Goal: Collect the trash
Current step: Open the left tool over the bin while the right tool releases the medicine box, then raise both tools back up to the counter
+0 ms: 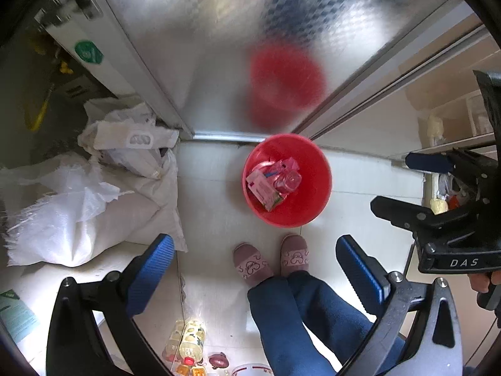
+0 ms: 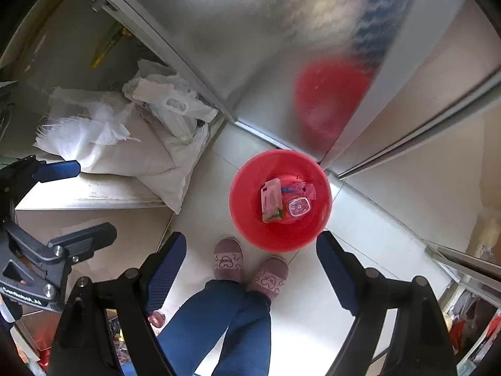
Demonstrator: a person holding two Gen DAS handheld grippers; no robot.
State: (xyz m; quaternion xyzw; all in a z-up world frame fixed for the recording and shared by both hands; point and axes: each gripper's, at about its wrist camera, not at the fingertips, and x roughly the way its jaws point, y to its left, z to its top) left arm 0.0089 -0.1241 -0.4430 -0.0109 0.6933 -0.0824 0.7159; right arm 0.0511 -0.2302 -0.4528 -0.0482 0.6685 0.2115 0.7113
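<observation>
A red bin (image 1: 316, 188) stands on the pale floor, far below both grippers. In it lie a pink carton (image 1: 263, 189) and a clear plastic cup among pink wrappers (image 1: 289, 179). The right wrist view shows the same bin (image 2: 247, 222), carton (image 2: 271, 200) and cup (image 2: 299, 206). My left gripper (image 1: 256, 263) points straight down, open, with nothing between its blue pads. My right gripper (image 2: 250, 260) is open and empty too. Each gripper shows at the edge of the other's view: the right gripper (image 1: 407, 185), the left gripper (image 2: 75, 202).
A person's slippered feet (image 1: 272, 258) and blue trouser legs stand just before the bin. White sacks (image 1: 94, 206) lie piled on a low ledge at the left. A shiny metal door (image 1: 219, 47) behind the bin mirrors it. Bottles (image 1: 188, 341) sit at the bottom edge.
</observation>
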